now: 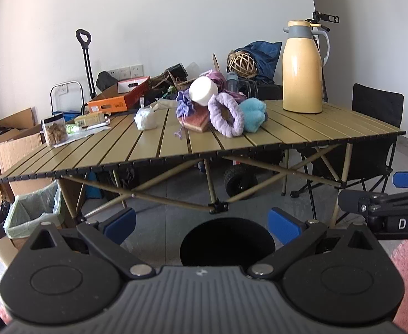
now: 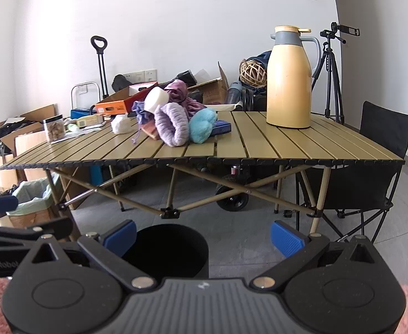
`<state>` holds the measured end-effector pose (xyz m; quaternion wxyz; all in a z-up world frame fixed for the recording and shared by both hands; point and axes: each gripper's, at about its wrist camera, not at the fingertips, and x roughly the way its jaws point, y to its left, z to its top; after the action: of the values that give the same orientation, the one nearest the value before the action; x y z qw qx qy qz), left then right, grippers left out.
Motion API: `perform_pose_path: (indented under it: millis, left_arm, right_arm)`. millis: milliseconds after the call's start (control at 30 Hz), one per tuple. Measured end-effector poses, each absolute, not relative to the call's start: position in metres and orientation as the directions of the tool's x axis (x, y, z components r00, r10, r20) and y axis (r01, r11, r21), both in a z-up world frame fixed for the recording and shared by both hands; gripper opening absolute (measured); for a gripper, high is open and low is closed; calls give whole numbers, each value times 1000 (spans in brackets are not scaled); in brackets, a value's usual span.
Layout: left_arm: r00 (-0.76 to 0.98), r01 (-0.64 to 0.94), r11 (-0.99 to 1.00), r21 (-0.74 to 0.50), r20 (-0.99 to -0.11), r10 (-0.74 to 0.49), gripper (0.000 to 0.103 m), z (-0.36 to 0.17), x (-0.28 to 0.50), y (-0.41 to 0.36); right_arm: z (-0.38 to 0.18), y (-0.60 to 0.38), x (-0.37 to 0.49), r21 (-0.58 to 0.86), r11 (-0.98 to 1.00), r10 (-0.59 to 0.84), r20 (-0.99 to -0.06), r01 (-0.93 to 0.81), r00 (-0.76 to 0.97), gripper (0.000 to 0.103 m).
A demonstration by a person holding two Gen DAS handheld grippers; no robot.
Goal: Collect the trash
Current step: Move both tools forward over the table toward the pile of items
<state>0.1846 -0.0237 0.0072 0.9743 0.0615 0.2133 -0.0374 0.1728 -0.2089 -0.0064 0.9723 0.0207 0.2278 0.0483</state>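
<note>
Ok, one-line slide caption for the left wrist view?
Open left gripper above round black bin, facing cluttered olive slatted folding table.

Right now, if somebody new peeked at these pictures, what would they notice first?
Probably the tall yellow jug, standing upright by itself toward the right end of the slatted table. Next, the fluffy pile in the middle: a purple ring leaning beside a blue puff, with a white roll perched on top. Close by on the floor sits a black bin, with the open left gripper and right gripper above it.
</note>
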Motion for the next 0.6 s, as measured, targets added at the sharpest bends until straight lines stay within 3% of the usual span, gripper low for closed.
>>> perform_pose_path:
  millis: [600]
  left_arm:
    - [934,14,996,90,-356,19,103,32,285,-12]
  right_arm:
    - [11,-207,273,42,995,103,-342,-94,934,103]
